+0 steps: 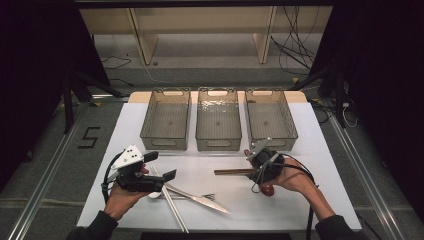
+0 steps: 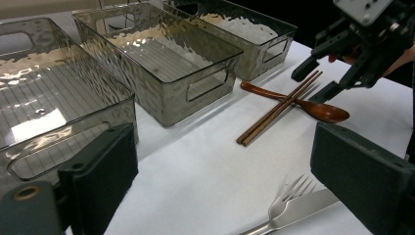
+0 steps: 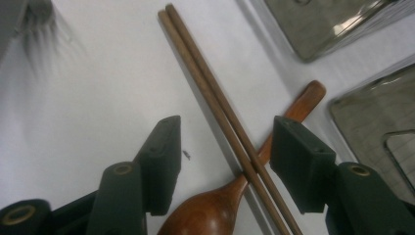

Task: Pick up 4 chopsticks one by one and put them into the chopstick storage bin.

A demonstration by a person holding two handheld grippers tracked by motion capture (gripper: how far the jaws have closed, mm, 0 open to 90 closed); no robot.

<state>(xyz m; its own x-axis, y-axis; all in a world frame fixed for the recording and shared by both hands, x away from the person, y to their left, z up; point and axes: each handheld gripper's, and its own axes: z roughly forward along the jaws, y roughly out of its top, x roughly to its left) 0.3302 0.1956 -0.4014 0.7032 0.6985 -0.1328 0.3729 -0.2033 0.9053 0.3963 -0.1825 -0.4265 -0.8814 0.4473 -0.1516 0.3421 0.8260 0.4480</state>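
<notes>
From the high view, the right gripper [image 1: 256, 161] hangs over the wooden chopsticks [image 1: 232, 171] in front of three ribbed clear bins [image 1: 218, 120]; the left gripper [image 1: 159, 166] rests spread above a steel knife [image 1: 200, 198].

In the left gripper view, the chopsticks [image 2: 279, 108] cross a glossy wooden spoon [image 2: 313, 106] on the white table [image 2: 205, 161].

In the right gripper view, the half-open jaws straddle the chopsticks [image 3: 215, 105] without touching them. This looks like the grasping step; next, lower and pinch them together.

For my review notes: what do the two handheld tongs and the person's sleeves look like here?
Both are black two-jaw tongs with blocky, flat-faced rectangular jaws. The left tongs carry a grey three-cornered plate with dark dots on top; the right tongs carry a similar grey plate. A black cable loops from the right tongs. The person's sleeves are dark at both wrists.
</notes>
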